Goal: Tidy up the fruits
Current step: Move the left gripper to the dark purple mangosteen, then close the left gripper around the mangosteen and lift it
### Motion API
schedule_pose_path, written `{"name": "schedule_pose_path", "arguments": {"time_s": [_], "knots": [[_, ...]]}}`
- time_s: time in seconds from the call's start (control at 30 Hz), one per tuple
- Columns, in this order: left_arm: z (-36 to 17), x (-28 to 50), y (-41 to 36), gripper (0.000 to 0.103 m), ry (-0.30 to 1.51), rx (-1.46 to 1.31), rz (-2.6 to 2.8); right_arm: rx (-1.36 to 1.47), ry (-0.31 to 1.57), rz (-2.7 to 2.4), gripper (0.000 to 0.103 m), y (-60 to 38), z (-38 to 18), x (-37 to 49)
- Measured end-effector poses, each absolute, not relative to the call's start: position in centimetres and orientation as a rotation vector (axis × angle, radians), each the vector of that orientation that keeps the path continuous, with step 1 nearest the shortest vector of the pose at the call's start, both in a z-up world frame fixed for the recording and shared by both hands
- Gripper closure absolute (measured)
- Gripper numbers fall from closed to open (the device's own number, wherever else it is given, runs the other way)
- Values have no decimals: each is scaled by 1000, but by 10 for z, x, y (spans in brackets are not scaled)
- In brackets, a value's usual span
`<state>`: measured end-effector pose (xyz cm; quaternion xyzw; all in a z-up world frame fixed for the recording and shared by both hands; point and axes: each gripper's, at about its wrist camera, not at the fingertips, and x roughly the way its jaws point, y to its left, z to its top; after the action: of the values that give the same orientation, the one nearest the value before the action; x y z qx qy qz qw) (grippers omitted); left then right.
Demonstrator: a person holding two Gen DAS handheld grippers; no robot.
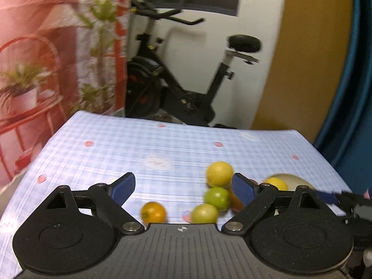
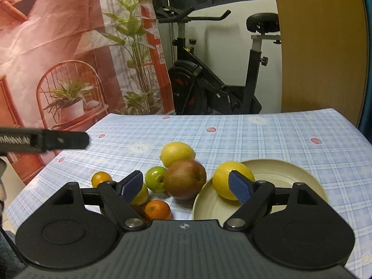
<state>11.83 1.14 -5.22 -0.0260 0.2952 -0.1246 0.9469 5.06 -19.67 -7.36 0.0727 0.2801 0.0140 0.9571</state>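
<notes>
Both pairs of jaws spread wide, gripping nothing: right gripper (image 2: 189, 186) poised above the cream plate (image 2: 300, 174), where one lemon (image 2: 224, 177) already rests near the left rim; left gripper (image 1: 183, 186) hanging over the loose fruit. Off the plate, on the checked tablecloth (image 2: 267, 134): second lemon (image 2: 176, 152), reddish apple (image 2: 186, 177), green apple (image 2: 155, 177), two small oranges. Likely between picks; next, settle around one loose fruit, close, carry to the plate.

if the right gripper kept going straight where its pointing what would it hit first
Most likely the reddish-brown apple, which sits between the open right gripper fingers, just ahead. The lemon on the plate lies beside the right finger. Depth is hard to judge.
</notes>
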Motion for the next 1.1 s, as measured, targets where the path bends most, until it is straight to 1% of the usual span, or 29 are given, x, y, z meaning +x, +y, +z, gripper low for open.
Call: {"name": "schedule_pose_path", "arguments": {"time_s": [0.1, 0.17, 0.23, 0.33, 0.43, 0.6, 0.63, 0.7, 1.0, 1.07, 1.1], "knots": [[-57, 120, 27, 11, 585, -101, -260, 125, 593, 25, 18, -191, -77, 54], [-66, 125, 30, 13, 613, -123, -256, 100, 578, 52, 18, -186, -80, 52], [-75, 123, 34, 14, 637, -143, -268, 71, 607, 61, 18, -180, -90, 55], [-86, 123, 37, 14, 653, -163, -292, 53, 640, 110, 21, -171, -100, 60], [-98, 115, 34, 15, 684, -144, -329, 51, 640, 173, 21, -165, -107, 60], [-115, 111, 18, 16, 726, -95, -421, 6, 664, 279, 24, -148, -116, 61], [-118, 111, 15, 19, 733, -89, -439, -14, 676, 289, 25, -144, -120, 62], [-122, 108, 11, 26, 745, -82, -487, -38, 691, 298, 30, -137, -126, 64], [-136, 100, -6, 31, 793, -90, -618, -86, 686, 353, 33, -125, -136, 61], [-140, 99, -9, 33, 802, -83, -624, -89, 691, 365, 33, -123, -138, 61], [-141, 100, -10, 39, 808, -81, -627, -92, 694, 369, 33, -123, -139, 61]]}}
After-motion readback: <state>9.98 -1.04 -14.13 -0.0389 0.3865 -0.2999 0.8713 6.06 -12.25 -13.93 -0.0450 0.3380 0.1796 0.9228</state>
